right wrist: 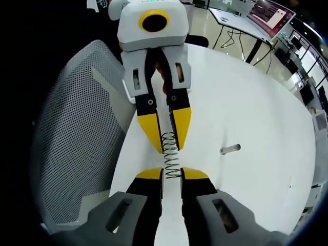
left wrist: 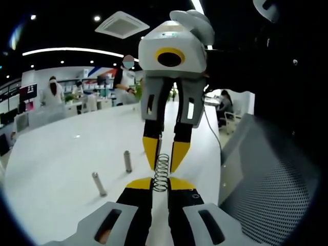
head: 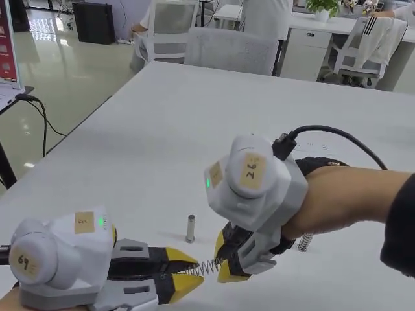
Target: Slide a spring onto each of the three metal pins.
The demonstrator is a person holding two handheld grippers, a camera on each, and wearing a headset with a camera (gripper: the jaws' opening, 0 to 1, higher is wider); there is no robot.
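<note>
Left gripper (left wrist: 154, 183): jaws almost closed, nipping one end of the spring (left wrist: 162, 171). Right gripper (left wrist: 164, 154): same, jaws pinched on the other end. The spring spans the gap between the two tips, just over the table (head: 162, 129).

It's a thin wire coil, so I judge it very light, soft along its axis and floppy sideways. It's likely to buckle or ping away if I squeeze hard or grab it mid-coil. Best hold is the last few turns at one end, leaving the bore free for a pin. One side has to release before I thread it.

Near pin (left wrist: 127, 161) stands upright just beyond the tips, with the second pin (left wrist: 98, 183) beside it. A spare spring (head: 303, 243) lies on the table past the right gripper.
</note>
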